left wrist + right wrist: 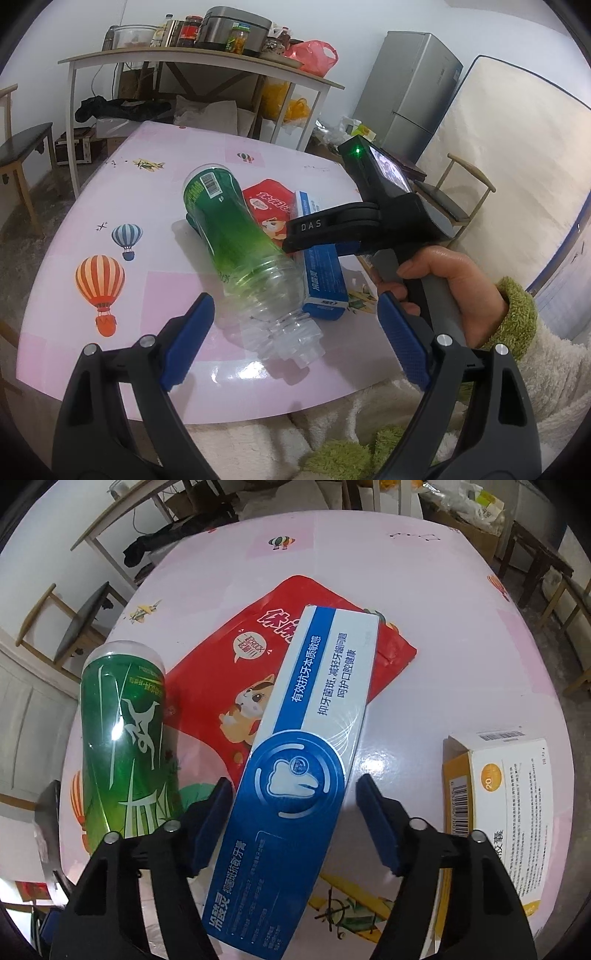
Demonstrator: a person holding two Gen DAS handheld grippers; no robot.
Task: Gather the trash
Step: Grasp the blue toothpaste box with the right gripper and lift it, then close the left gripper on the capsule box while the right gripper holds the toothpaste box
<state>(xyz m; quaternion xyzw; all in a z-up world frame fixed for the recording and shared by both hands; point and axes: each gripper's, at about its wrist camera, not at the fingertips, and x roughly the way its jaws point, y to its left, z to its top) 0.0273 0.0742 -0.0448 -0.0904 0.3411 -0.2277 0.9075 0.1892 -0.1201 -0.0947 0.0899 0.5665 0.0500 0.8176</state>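
A green-labelled plastic bottle (236,243) lies on the pink table (110,177), its neck toward my left gripper (295,339), which is open around the neck end. A blue-and-white toothpaste box (303,746) lies across a red snack bag (236,672). My right gripper (295,823) is open with its jaws on either side of the box's near end. The bottle (129,738) lies left of it. The right gripper's body (376,206) shows in the left wrist view above the box (325,280) and bag (269,206).
A white-and-yellow medicine box (506,805) lies at the table's right edge. Behind the table stand a cluttered shelf table (199,62), a grey fridge (410,88), a mattress (517,177) and wooden chairs (22,147). A fluffy blanket (332,424) lies below the table's near edge.
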